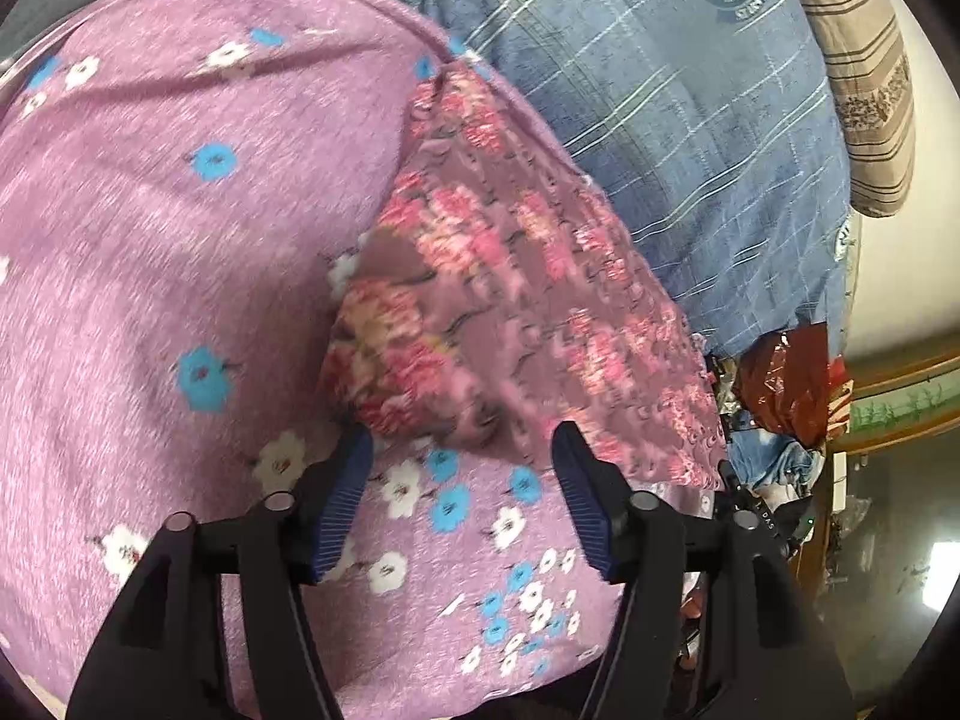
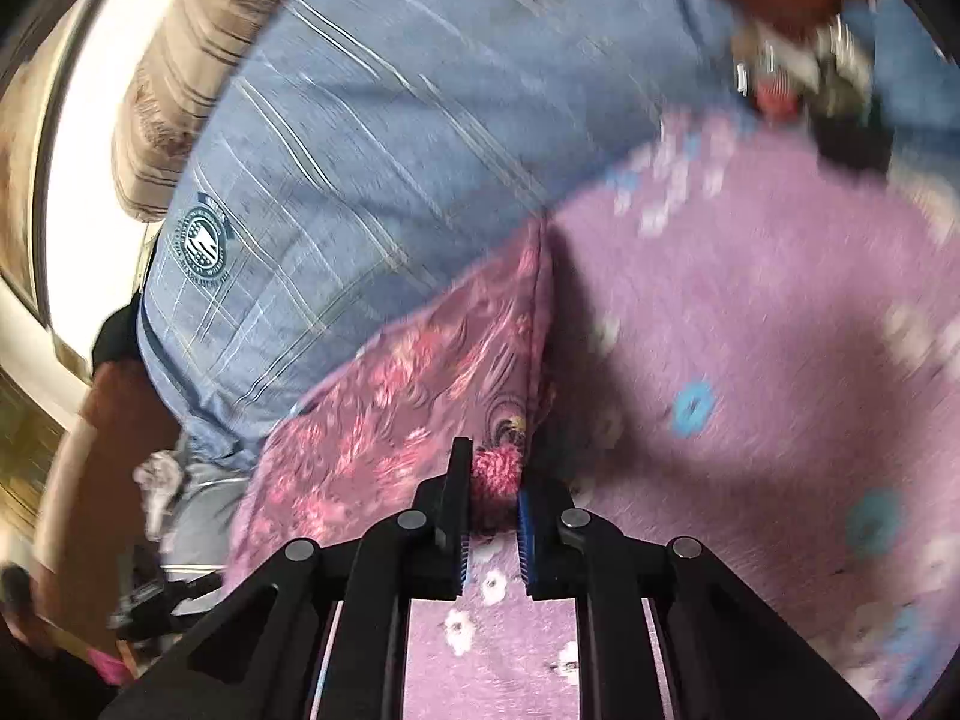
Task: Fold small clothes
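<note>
A small mauve garment with pink and red flowers lies folded over on a purple sheet with blue and white flowers. My left gripper is open, its blue-padded fingers just short of the garment's near edge and holding nothing. In the right wrist view my right gripper is shut on a bunched corner of the same floral garment, which spreads away to the left over the purple sheet.
A blue checked bedcover with a round crest lies behind the garment, also in the right wrist view. A brown striped pillow is at the far edge. A red plastic bag and clutter sit beside the bed.
</note>
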`<control>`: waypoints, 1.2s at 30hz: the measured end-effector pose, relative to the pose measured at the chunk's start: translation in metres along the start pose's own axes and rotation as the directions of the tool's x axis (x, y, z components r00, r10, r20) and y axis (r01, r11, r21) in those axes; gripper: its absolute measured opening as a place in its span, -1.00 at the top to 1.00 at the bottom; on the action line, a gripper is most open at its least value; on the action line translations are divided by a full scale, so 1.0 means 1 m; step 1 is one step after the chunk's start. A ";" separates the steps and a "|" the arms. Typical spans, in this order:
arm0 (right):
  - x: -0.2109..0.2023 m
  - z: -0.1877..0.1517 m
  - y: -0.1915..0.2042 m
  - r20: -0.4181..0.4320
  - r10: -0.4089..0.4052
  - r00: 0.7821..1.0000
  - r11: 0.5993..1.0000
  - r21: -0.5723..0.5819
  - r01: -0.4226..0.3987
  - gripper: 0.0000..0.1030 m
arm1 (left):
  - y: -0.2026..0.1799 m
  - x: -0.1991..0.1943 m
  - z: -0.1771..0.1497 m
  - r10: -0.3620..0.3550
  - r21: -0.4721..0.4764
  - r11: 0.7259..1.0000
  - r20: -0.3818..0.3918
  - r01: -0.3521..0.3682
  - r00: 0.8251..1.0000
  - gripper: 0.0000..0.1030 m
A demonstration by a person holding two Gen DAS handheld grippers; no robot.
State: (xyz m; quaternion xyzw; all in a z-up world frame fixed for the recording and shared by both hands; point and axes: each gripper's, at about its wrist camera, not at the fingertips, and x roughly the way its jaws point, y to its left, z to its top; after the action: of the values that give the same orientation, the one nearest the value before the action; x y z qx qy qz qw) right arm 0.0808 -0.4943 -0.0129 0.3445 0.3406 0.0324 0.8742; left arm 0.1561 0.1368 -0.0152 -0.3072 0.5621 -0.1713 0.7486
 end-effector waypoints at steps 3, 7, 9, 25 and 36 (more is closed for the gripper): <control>0.013 -0.007 -0.012 -0.065 -0.112 0.992 0.994 -0.009 0.112 0.79 | 0.015 0.008 0.001 -0.007 -0.063 0.998 -0.015 0.006 1.000 -0.24; 0.027 -0.021 -0.030 -0.110 -0.195 0.975 0.980 0.006 0.197 0.83 | 0.024 0.024 0.006 -0.038 -0.136 0.990 -0.045 0.031 0.998 -0.24; 0.026 -0.019 -0.028 -0.114 -0.197 0.974 0.979 0.033 0.202 0.82 | 0.020 0.029 0.014 -0.049 -0.160 0.986 -0.021 0.045 0.999 -0.22; 0.015 -0.023 -0.038 -0.144 -0.322 0.936 0.940 0.071 0.334 0.99 | 0.028 0.021 0.004 -0.010 -0.044 0.999 -0.077 0.007 0.997 0.86; 0.023 0.051 -0.035 0.006 -0.192 0.981 0.965 0.181 0.188 -0.08 | -0.034 -0.009 0.080 0.107 0.245 0.962 0.075 -0.123 0.991 -0.14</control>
State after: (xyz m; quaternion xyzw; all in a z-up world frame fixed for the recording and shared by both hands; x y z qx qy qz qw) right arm 0.1238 -0.5441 -0.0203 0.3881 0.3633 -0.0866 0.8425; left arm 0.2324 0.1382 0.0277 -0.1826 0.5300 -0.1873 0.8066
